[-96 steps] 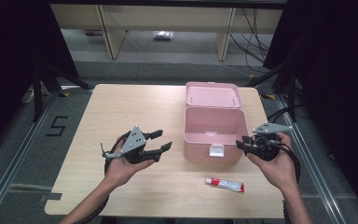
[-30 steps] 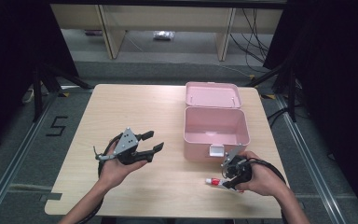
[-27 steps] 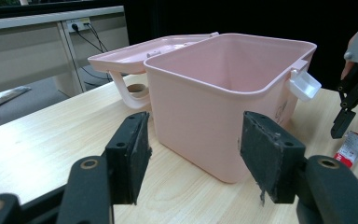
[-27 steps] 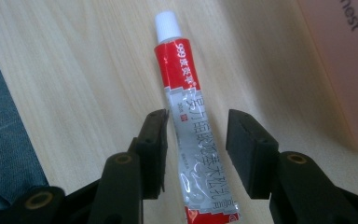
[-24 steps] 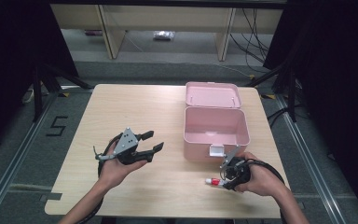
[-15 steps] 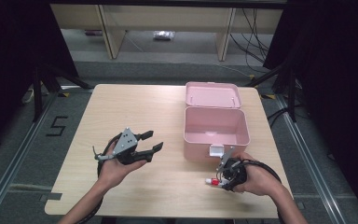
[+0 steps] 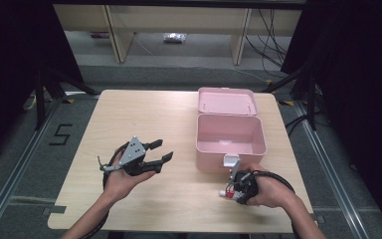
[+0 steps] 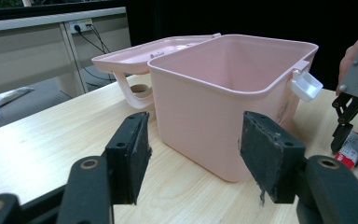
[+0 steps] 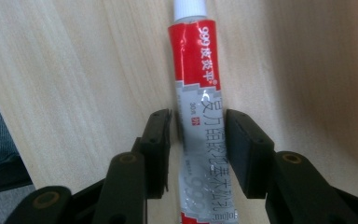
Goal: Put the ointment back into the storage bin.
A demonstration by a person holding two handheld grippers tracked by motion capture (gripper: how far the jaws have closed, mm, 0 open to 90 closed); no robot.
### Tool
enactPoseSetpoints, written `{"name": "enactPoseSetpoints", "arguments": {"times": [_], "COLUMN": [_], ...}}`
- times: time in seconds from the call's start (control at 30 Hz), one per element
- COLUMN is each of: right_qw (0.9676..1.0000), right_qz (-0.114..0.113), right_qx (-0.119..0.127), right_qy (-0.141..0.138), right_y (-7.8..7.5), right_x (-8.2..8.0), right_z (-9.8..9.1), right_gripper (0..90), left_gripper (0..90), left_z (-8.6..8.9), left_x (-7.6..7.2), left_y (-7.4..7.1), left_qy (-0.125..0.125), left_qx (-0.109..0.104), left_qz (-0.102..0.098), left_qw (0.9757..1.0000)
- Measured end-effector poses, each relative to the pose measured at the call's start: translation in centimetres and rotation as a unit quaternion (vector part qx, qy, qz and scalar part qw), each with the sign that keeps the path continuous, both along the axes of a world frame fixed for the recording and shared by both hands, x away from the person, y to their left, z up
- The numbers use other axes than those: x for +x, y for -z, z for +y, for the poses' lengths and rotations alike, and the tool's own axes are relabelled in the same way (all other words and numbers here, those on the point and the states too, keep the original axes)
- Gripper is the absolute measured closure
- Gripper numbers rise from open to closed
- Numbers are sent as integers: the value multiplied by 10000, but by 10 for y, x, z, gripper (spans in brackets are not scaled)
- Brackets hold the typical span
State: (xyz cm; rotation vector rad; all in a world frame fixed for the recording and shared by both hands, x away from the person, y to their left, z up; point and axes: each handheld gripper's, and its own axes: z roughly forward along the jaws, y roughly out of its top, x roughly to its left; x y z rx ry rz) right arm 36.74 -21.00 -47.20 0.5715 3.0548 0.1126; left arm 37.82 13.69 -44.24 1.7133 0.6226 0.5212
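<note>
A red and white tube point(image 9: 196, 70) lies flat on the wooden table point(image 7: 129, 109), with its white cap pointing away in the right gripper view. My right gripper point(image 9: 198, 147) is lowered over it near the table's front right, its jaws astride the tube's silver middle. The jaws have just been closing, and a thin gap still shows at the left pad point(image 9: 161, 140). In the high view the tube point(image 7: 224, 193) peeks out left of the right gripper point(image 7: 233, 190). My left gripper point(image 7: 165, 151) is held open above the table's left half, nothing between its pads, pointing at the pink box point(image 8: 205, 116).
The pink box point(image 7: 231, 152) stands open at the right middle of the table, its lid point(image 7: 226, 101) laid back behind it and a white latch point(image 7: 231, 162) on its front wall, just beyond the right hand. Dark floor and metal rails surround the table.
The right hand came down from beside the box to the tube at the front edge and settled its jaws around it. The left hand stayed put.
</note>
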Motion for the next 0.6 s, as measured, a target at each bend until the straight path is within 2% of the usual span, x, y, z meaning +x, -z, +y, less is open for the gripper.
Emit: {"name": "enactPoseSetpoints", "arguments": {"times": [0.07,0.13,0.2,0.27,0.33,0.43,0.47,0.5,0.53,0.6], "right_qw": [10000,9998,10000,9997,9999,9998,9998,9998,9997,9994], "right_qz": [11,-47,-1,-46,20,57,116,147,86,90], "right_qx": [-29,-62,-61,-84,-121,-77,-134,-151,-151,-281], "right_qy": [-24,-162,-58,-217,-35,-178,-28,-59,-166,-180], "right_y": [1,2,1,2,1,2,1,1,1,0], "right_x": [0,3,1,3,1,4,3,4,5,6], "right_z": [1,-1,0,0,1,2,3,3,3,3], "right_gripper": [628,636,642,645,650,667,673,675,682,686], "left_gripper": [414,414,414,414,414,414,414,414,414,414], "left_z": [-1,-1,-2,-3,-3,-5,-5,-5,-4,-4], "left_x": [0,0,0,0,0,1,1,1,0,1], "left_y": [1,1,1,0,0,0,0,0,-1,-1], "left_qy": [7,11,12,28,34,45,49,59,35,66], "left_qx": [-8,9,2,15,1,-114,-110,-90,9,-40], "left_qz": [17,22,33,12,1,24,19,1,27,-4], "left_qw": [10000,10000,10000,10000,10000,9999,9999,9999,10000,10000]}}
